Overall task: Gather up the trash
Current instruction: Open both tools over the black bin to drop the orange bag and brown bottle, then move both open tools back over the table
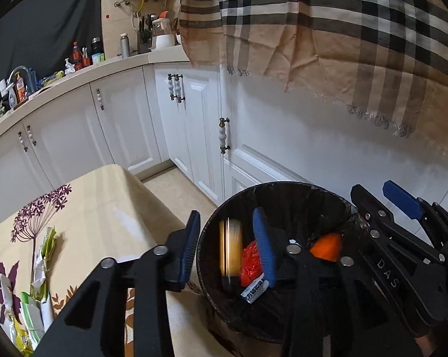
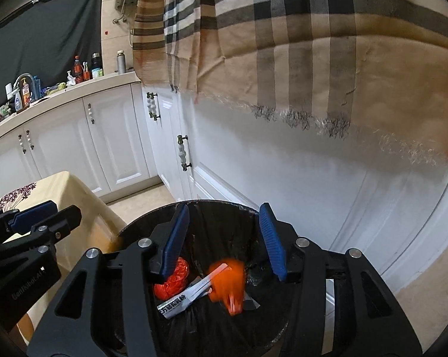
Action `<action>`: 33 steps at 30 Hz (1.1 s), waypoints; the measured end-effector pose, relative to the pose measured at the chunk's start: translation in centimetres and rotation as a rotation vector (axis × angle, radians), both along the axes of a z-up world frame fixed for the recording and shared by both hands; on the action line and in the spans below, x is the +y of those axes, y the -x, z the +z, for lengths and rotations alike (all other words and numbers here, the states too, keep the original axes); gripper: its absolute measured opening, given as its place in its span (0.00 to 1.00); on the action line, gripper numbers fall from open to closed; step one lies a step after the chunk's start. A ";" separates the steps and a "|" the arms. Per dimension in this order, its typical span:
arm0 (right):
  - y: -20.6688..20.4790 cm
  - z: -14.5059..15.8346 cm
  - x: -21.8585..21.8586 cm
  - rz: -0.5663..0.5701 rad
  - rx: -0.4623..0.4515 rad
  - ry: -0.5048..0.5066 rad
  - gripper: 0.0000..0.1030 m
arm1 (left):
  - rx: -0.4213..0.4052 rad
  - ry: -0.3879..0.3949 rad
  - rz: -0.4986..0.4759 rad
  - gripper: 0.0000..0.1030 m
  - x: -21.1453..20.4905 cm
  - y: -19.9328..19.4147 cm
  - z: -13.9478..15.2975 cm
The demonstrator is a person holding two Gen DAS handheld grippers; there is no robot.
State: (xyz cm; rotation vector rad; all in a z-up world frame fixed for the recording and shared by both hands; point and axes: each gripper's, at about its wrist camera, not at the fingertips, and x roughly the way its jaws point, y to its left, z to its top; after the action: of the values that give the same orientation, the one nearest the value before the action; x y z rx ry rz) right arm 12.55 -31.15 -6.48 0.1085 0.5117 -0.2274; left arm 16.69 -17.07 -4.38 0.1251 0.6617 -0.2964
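A round black-lined trash bin stands beside the table. My left gripper hangs open over it. A motion-blurred yellow item is loose in the gap between its blue pads, touching neither. My right gripper is open above the same bin, with a blurred orange piece loose below its fingers. In the bin lie a crumpled red wrapper and a white printed packet. Each gripper shows in the other's view: the right one, the left one.
Several green and white wrappers lie on the floral-cloth table at left. White cabinets run behind the bin, with bottles on the counter. A plaid cloth hangs above.
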 end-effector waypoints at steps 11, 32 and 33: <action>2.2 1.3 1.3 0.022 -0.006 -0.001 0.46 | -0.023 0.019 0.049 0.45 2.8 1.9 1.5; 7.0 4.7 11.7 0.236 -0.014 -0.020 0.46 | -0.050 0.047 0.275 0.48 17.0 9.4 3.2; 7.3 4.8 12.5 0.252 -0.012 -0.016 0.46 | -0.046 0.044 0.289 0.48 17.9 9.8 3.1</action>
State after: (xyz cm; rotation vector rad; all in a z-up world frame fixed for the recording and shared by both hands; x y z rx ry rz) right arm 5.28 -18.66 -1.72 0.0600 0.5102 0.0235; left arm 6.88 0.78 -1.27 -0.0067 0.6179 -0.0299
